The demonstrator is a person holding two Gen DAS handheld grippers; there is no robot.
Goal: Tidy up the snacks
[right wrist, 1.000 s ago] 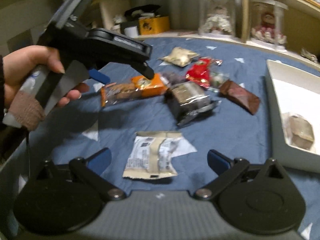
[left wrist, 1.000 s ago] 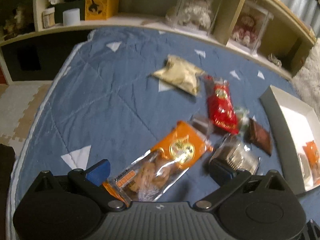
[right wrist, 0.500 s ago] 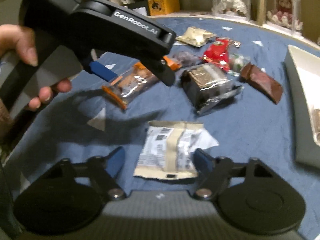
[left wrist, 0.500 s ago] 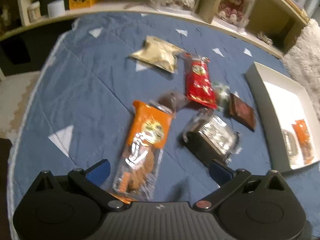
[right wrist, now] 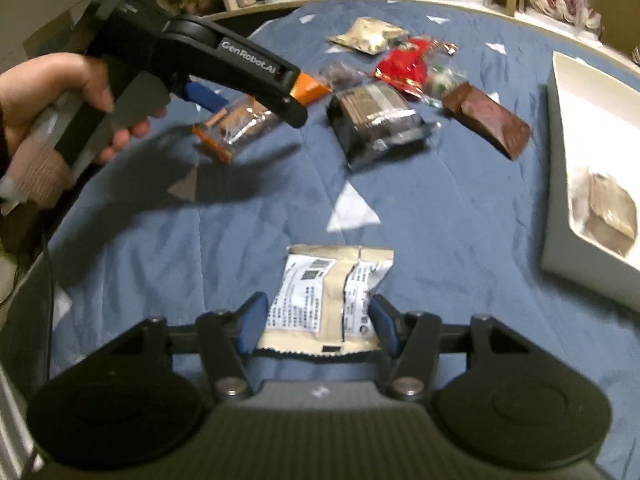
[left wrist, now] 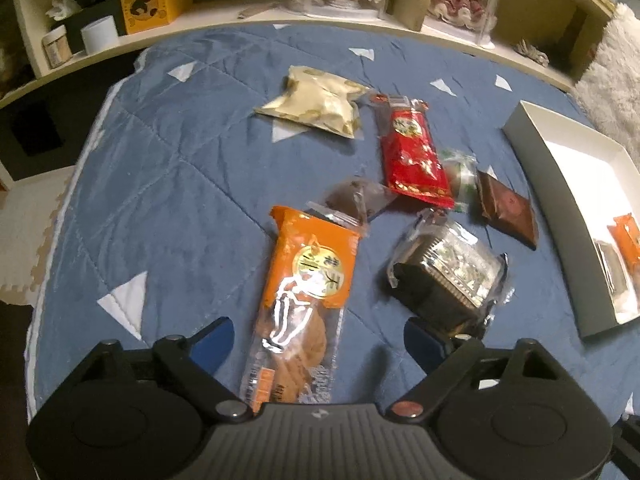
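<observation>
Blue quilt (left wrist: 168,184) w/ scattered snacks. Left gripper (left wrist: 316,338) fingers closing round orange packet (left wrist: 308,280), not touching; right gripper (right wrist: 318,322) fingers closing on white packet (right wrist: 328,300). Dark pack (left wrist: 448,276) beside; white box (left wrist: 560,184) right.

A yellow box (left wrist: 156,2) and white cup (left wrist: 99,34) sit on the shelf (left wrist: 224,16).
</observation>
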